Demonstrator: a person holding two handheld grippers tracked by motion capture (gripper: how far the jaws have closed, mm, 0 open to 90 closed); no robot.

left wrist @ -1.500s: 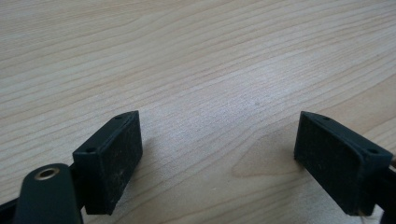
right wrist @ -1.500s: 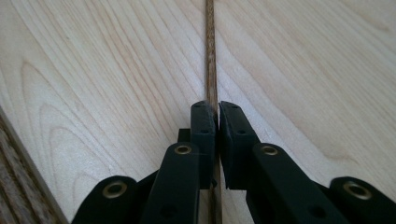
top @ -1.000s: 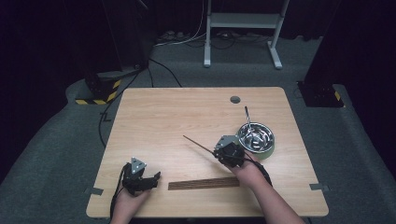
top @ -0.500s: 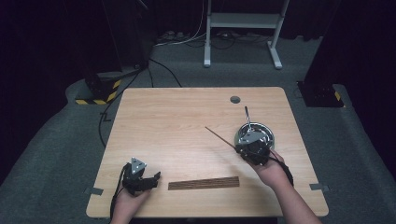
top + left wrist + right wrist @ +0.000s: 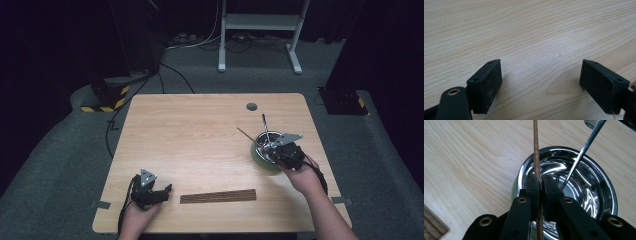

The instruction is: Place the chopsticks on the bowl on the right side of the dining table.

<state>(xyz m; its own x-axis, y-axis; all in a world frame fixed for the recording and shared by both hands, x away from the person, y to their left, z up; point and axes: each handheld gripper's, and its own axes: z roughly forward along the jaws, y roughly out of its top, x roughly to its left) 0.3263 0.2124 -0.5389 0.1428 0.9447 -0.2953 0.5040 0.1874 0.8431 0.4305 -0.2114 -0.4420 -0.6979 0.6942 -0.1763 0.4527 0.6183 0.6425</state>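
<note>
A steel bowl (image 5: 262, 150) with a green base stands at the table's right; a metal rod (image 5: 265, 127) leans in it. My right gripper (image 5: 278, 150) hovers over the bowl, shut on a thin brown wooden stick (image 5: 246, 135) that points up and left. In the right gripper view the stick (image 5: 536, 150) runs between the closed pads (image 5: 532, 192), above the bowl (image 5: 596, 190) and beside the rod (image 5: 584, 150). My left gripper (image 5: 165, 191) rests near the front left edge, open, with bare wood between its pads (image 5: 486, 82).
A flat row of brown sticks (image 5: 218, 196) lies near the front edge between the two hands. A round cable hole (image 5: 251, 106) sits at the table's back right. The wooden table (image 5: 200, 135) is bare across its middle and left.
My right gripper has carried the stick from the front middle of the table rightward and a little up, to above the bowl. The left gripper has stayed put.
</note>
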